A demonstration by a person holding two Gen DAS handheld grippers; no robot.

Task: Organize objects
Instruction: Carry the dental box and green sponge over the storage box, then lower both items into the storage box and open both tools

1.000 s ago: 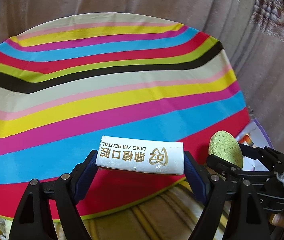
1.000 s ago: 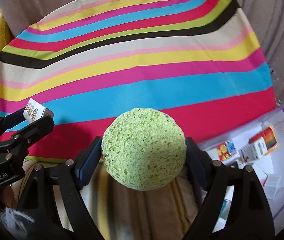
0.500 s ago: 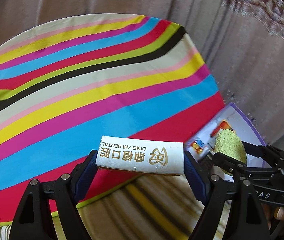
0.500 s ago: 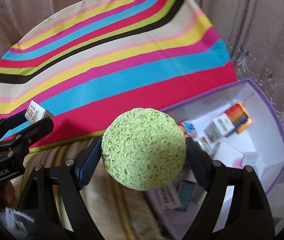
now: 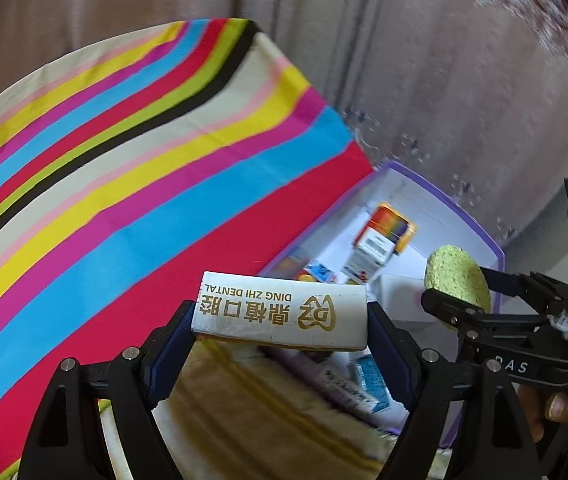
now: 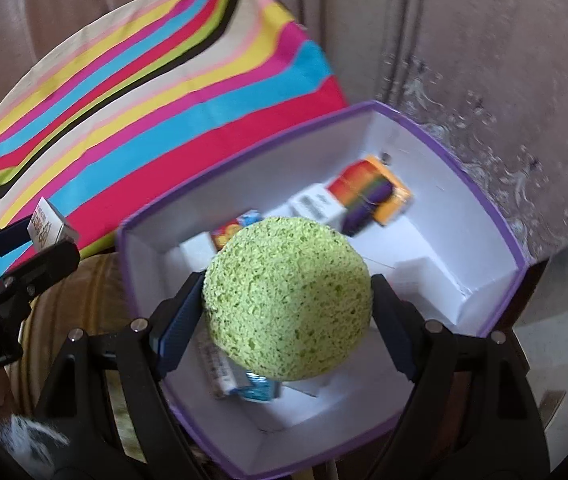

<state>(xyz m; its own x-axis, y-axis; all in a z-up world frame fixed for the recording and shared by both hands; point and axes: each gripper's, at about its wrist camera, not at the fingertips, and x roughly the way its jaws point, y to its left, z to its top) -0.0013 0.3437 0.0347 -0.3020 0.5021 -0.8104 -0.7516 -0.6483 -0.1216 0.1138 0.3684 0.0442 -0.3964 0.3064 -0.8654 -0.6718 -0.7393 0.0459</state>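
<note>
Carry step: your right gripper [image 6: 288,308] pinches the sponge [image 6: 288,300] above the box [image 6: 496,216], your left gripper [image 5: 280,316] the carton [image 5: 280,312]; next, lower and release.

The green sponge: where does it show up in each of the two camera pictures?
Left wrist view: the green sponge sits small at the right edge, seen nearly edge-on, gripped by the right gripper.
Right wrist view: it fills the lower centre, clamped between the fingers.
Shared landmark: the purple-rimmed white box beside the striped cloth.

One sponge [image 6: 288,304], one dental box [image 5: 280,310], one purple-rimmed box [image 6: 496,216].
</note>
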